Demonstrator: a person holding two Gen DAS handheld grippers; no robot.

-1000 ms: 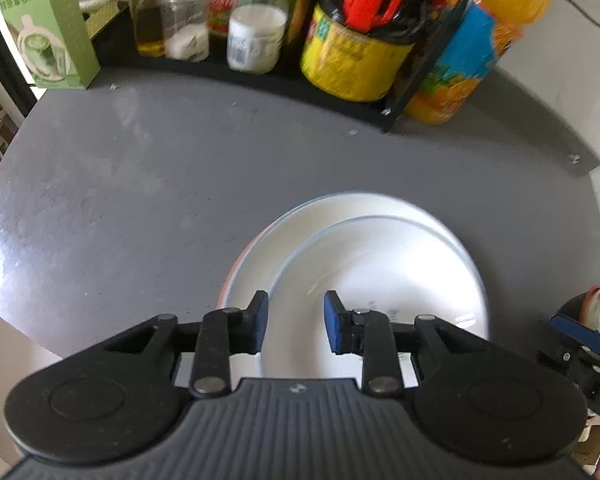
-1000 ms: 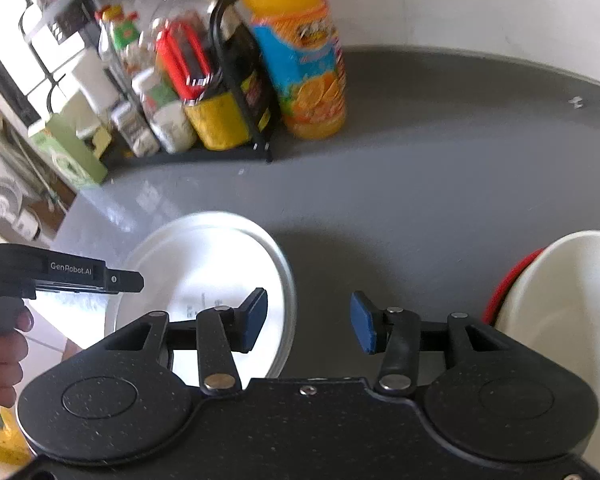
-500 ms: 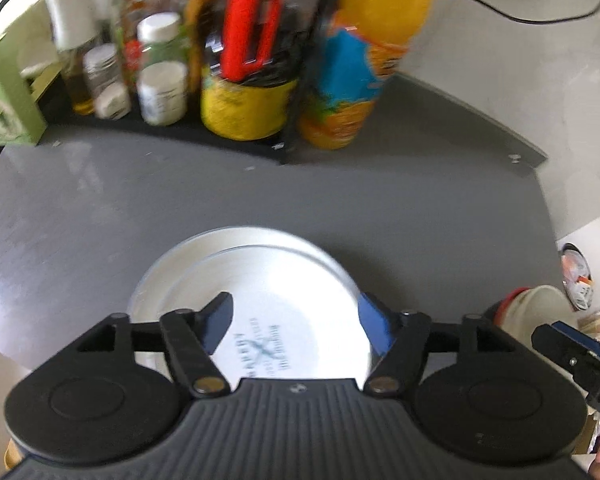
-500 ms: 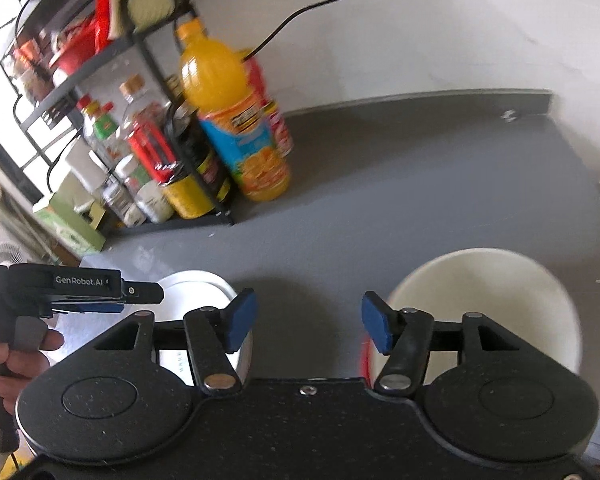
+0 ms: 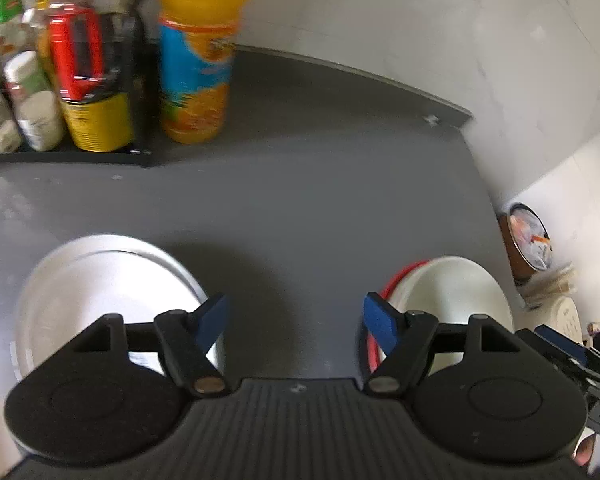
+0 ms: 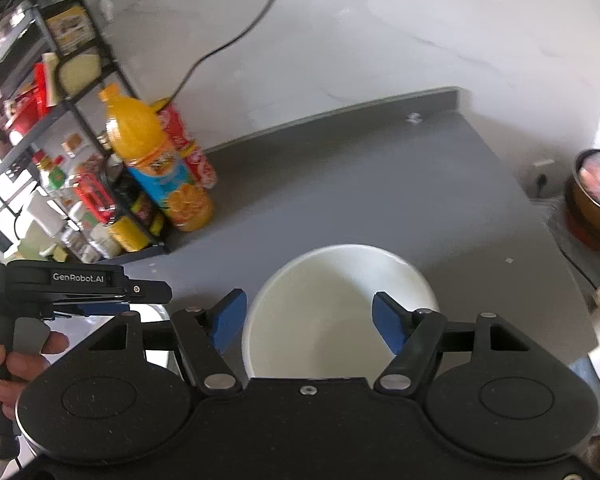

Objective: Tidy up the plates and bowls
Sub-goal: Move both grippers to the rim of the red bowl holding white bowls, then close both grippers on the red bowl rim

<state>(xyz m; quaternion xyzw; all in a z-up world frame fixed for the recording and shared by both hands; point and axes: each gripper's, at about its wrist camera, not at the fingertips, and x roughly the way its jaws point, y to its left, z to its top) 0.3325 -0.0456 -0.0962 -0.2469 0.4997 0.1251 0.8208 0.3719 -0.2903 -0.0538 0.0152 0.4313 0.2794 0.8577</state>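
Note:
Two stacked white plates (image 5: 100,284) lie on the grey counter (image 5: 300,200) at the lower left of the left wrist view. A white bowl (image 5: 452,296) nested in a red-rimmed one sits at the lower right. My left gripper (image 5: 296,320) hangs open above the bare counter between the two, holding nothing. In the right wrist view the white bowl (image 6: 332,312) lies right ahead, and my right gripper (image 6: 308,322) is open, its blue pads either side of the bowl's near part and above it. The plates are mostly hidden behind the left gripper's body (image 6: 84,284).
A black rack (image 6: 60,120) with jars and bottles stands at the back left, an orange juice bottle (image 5: 198,52) and a red cola bottle (image 6: 186,148) beside it. A brown pot (image 6: 596,200) sits past the counter's right edge. White wall behind.
My left gripper opened wide and swung right, off the plates to the gap between plates and bowl. My right gripper rose and shifted right until the bowl lay centred ahead of it.

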